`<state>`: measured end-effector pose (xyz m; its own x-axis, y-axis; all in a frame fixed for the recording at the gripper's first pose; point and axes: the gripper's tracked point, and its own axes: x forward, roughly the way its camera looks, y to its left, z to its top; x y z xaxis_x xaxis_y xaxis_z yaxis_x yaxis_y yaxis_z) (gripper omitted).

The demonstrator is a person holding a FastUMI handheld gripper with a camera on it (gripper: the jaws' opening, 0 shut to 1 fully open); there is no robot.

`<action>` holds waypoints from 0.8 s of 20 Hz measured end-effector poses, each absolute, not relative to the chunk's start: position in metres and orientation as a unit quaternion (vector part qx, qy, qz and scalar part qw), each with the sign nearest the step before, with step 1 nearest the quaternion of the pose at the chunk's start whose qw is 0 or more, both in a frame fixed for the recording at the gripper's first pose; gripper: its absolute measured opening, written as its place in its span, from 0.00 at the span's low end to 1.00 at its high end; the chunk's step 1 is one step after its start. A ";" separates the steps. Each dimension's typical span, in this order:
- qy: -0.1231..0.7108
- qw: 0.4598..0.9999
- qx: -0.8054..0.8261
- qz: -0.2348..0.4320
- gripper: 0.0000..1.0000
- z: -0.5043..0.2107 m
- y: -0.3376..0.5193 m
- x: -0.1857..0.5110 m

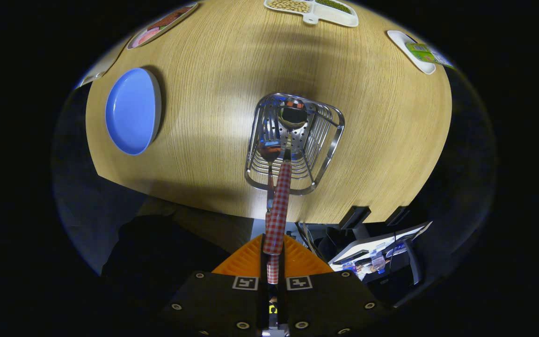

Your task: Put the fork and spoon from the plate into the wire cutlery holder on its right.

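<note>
I look down on the wire cutlery holder (328, 154), which stands on the wooden table to the right of the blue plate (131, 112). The spoon (292, 114) has its bowl down in the holder, and its red-checked handle leans up toward my fingers. Beside it on the left is the fork (269, 152), head inside the holder, with a thin metal stem running back under the spoon's handle. My gripper (273, 271) is above the table's near edge, shut on a red-checked handle that looks like the fork's. The plate has nothing on it.
A divided white tray (344, 18) with beans sits at the table's far side, a food picture card (162, 23) at the far left, and a white dish (414, 56) with a green packet at the far right. A monitor (372, 248) and a person's dark clothing (157, 262) lie below the near edge.
</note>
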<state>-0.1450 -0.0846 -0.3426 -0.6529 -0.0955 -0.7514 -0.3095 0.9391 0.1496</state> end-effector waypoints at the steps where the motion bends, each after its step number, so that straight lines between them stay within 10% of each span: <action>1: 0.899 0.404 -0.104 0.135 0.09 -0.344 -0.083 -0.145; 16: 0.844 0.524 -0.003 0.115 0.25 -0.327 -0.084 -0.122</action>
